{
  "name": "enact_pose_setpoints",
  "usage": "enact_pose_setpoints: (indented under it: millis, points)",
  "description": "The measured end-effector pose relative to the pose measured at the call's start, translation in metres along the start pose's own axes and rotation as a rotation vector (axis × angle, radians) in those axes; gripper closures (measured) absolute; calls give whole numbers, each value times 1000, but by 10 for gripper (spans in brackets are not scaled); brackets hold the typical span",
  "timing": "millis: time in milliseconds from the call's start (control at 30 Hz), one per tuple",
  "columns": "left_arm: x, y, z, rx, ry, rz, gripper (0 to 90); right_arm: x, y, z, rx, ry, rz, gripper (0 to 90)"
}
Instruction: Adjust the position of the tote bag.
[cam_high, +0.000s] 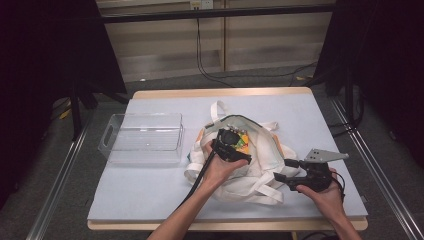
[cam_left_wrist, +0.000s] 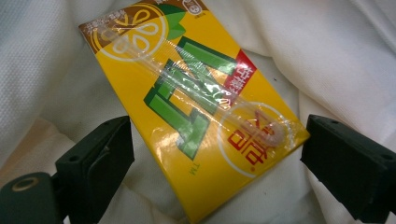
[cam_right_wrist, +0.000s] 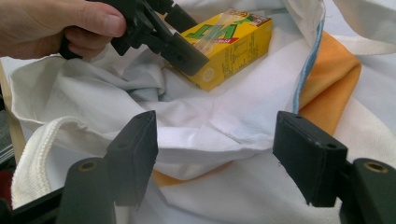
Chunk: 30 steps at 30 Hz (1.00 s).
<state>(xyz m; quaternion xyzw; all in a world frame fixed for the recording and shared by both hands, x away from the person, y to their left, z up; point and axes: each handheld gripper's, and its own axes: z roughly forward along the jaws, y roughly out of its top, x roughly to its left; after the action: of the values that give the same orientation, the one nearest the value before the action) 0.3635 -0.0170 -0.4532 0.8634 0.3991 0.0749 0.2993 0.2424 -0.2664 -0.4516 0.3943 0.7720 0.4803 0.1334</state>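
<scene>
A yellow drink carton (cam_left_wrist: 187, 107) with a wrapped straw on its face lies inside a white cloth tote bag (cam_high: 262, 150). My left gripper (cam_left_wrist: 219, 161) is open and reaches down into the bag, one jaw on each side of the carton with a gap on both. From the right gripper view the left gripper (cam_right_wrist: 161, 35) leans over the carton (cam_right_wrist: 233, 42), a hand behind it. My right gripper (cam_right_wrist: 222, 154) is open at the bag's near rim (cam_right_wrist: 210, 123), the cloth lying between its jaws. In the high view it (cam_high: 283, 169) sits at the bag's front right.
A clear plastic bin (cam_high: 145, 137) stands empty on the left of the grey mat (cam_high: 150, 190). The bag's handles (cam_high: 260, 192) spill toward the front edge. An orange panel (cam_right_wrist: 331, 79) shows on the bag. Black stands and cables flank the table.
</scene>
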Motion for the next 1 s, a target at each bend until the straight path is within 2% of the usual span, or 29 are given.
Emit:
enact_pose_setpoints:
  millis: [67, 133, 200, 300, 367, 567, 700, 733, 800, 833, 1000]
  points:
    - [-1, 1, 1, -9, 1, -14, 85, 0, 0, 0, 0, -2, -1, 310]
    - [-3, 1, 1, -16, 13, -4, 82, 0, 0, 0, 2, 0, 2, 310]
    - [-2, 1, 1, -2, 17, -1, 78, 0, 0, 0, 1, 0, -1, 309]
    - [0, 1, 3, 1, -3, -19, 82, -1, 0, 0, 0, 1, -2, 309]
    - [0, 0, 3, -15, -2, -23, 104, -1, 0, 0, 2, 3, -1, 310]
    - [3, -1, -1, -6, -9, -49, 177, 0, 0, 0, 3, 2, -1, 313]
    - [4, 0, -8, -13, -5, -23, 201, -1, 0, 0, 2, 5, -1, 313]
    - [4, 1, -11, -22, -3, -22, 211, -1, 0, -1, 1, 6, 2, 314]
    - [7, 3, -17, -35, -30, -30, 227, -1, 0, -1, 0, 6, 2, 313]
    - [8, 4, -20, -38, -23, -22, 236, -1, 0, -1, 0, 6, 3, 313]
    - [11, 6, -26, -34, -39, -19, 255, -1, 2, -1, -6, 3, 1, 313]
